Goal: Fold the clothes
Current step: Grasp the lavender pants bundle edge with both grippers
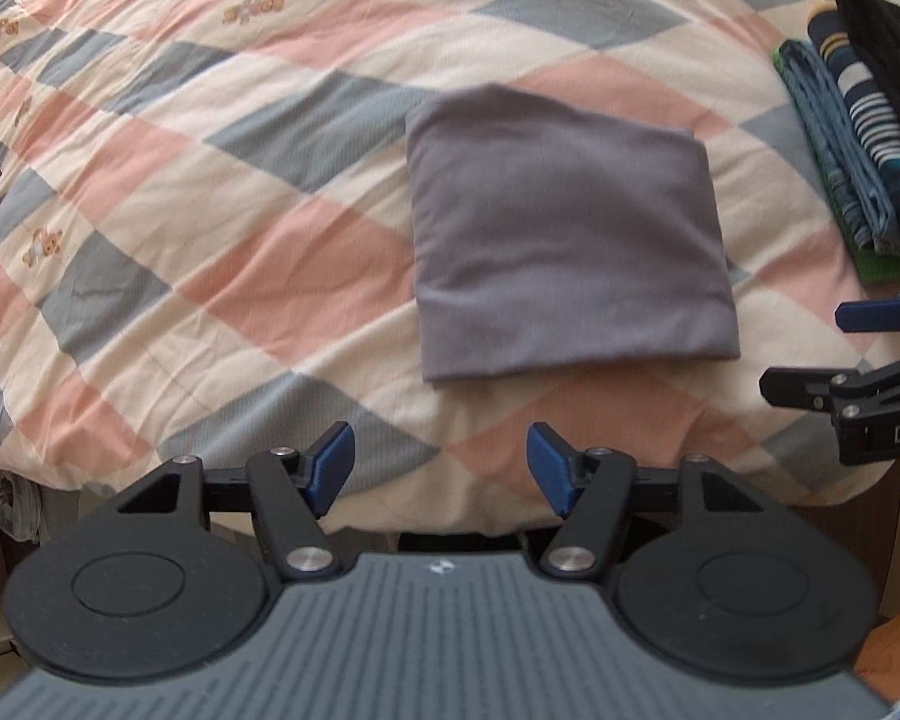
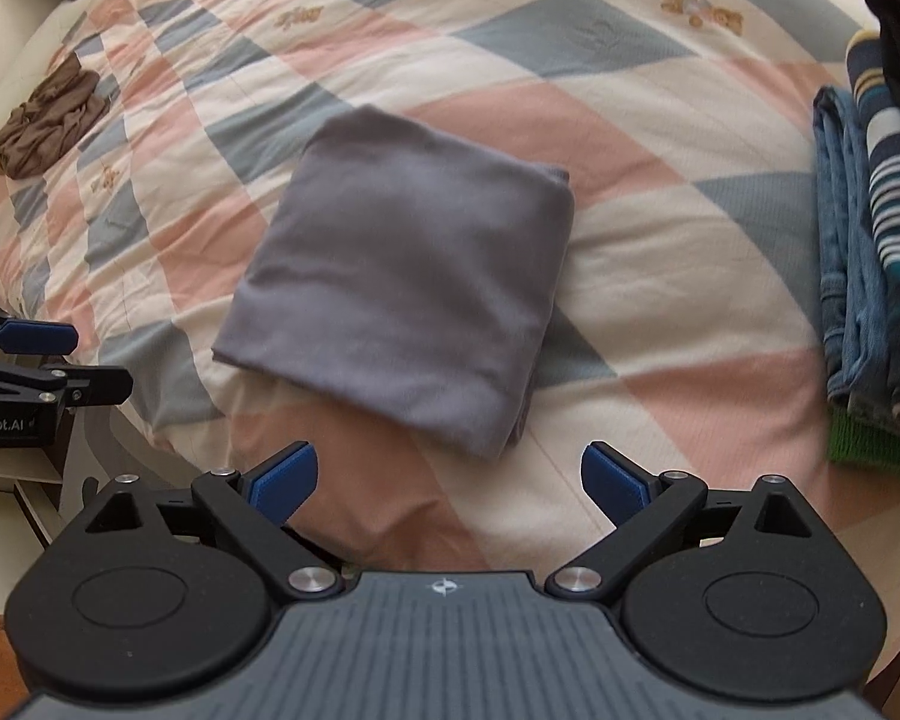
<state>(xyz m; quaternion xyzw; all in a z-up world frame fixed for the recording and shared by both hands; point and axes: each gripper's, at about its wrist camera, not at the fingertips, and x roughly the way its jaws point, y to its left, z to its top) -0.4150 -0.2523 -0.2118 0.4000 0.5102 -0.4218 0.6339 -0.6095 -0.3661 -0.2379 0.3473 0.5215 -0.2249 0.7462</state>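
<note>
A grey garment (image 1: 564,234) lies folded into a neat square on the checked bedspread (image 1: 210,192); it also shows in the right wrist view (image 2: 402,282). My left gripper (image 1: 440,471) is open and empty, just short of the garment's near edge. My right gripper (image 2: 449,483) is open and empty, close to the garment's near right corner. Each gripper shows at the edge of the other's view: the right gripper (image 1: 810,351) and the left gripper (image 2: 99,360).
A stack of folded clothes (image 1: 858,144) sits at the bed's right side, also in the right wrist view (image 2: 876,252). A crumpled brown garment (image 2: 48,117) lies at the far left of the bed. The bed's front edge is just below both grippers.
</note>
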